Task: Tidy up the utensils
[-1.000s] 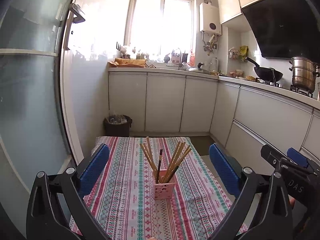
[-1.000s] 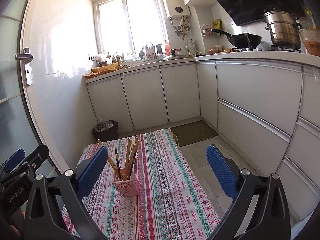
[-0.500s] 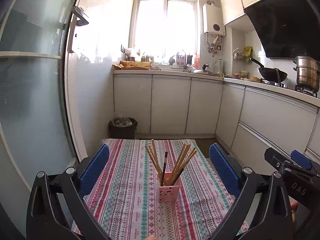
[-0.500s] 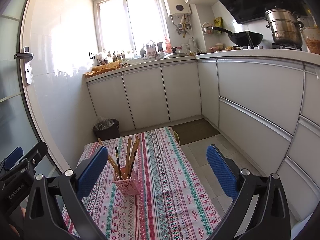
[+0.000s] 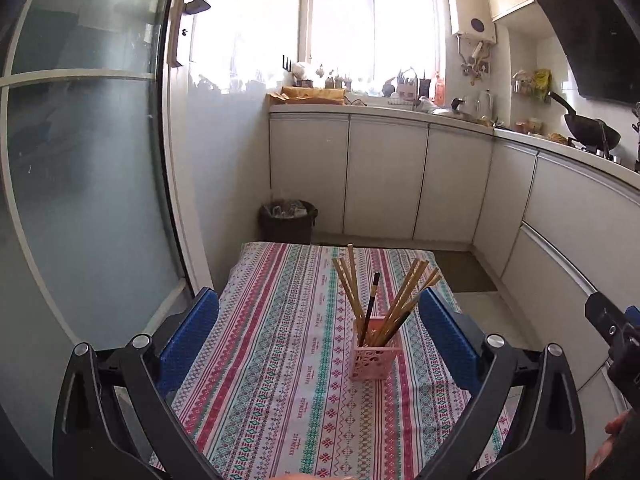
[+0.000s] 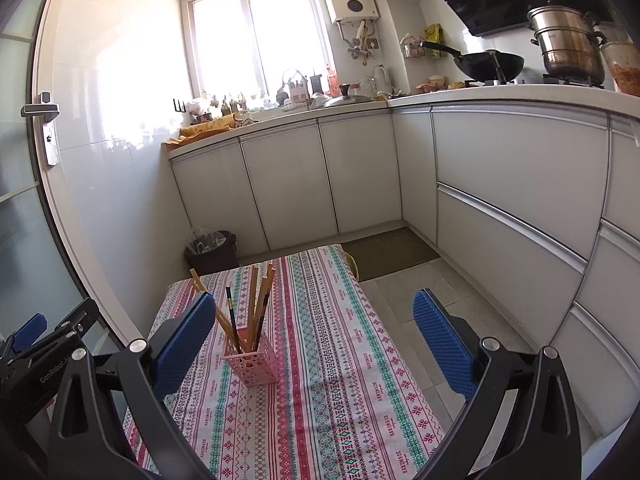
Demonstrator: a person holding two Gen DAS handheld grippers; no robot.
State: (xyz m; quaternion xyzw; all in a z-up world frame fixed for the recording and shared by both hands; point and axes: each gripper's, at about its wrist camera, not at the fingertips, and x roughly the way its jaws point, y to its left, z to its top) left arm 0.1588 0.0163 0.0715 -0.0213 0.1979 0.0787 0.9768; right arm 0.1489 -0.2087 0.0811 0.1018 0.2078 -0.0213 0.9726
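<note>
A pink lattice holder (image 5: pixel 374 356) stands on the striped tablecloth (image 5: pixel 280 344), filled with several wooden chopsticks (image 5: pixel 404 292) and one dark chopstick (image 5: pixel 371 304). It also shows in the right wrist view (image 6: pixel 253 364), with its chopsticks (image 6: pixel 253 296) fanned out. My left gripper (image 5: pixel 318 340) is open and empty, held above the near part of the table, with the holder between its blue pads. My right gripper (image 6: pixel 314 344) is open and empty, to the right of the holder.
A dark waste bin (image 5: pixel 287 222) stands on the floor beyond the table's far end. White kitchen cabinets (image 6: pixel 516 200) run along the right and far wall. A glass door (image 5: pixel 80 160) is on the left. A wok (image 6: pixel 492 64) and steel pot (image 6: pixel 568 46) sit on the stove.
Both views have drawn back and tilted slightly; the holder sits a little further from the left gripper. Both grippers stay open and empty.
</note>
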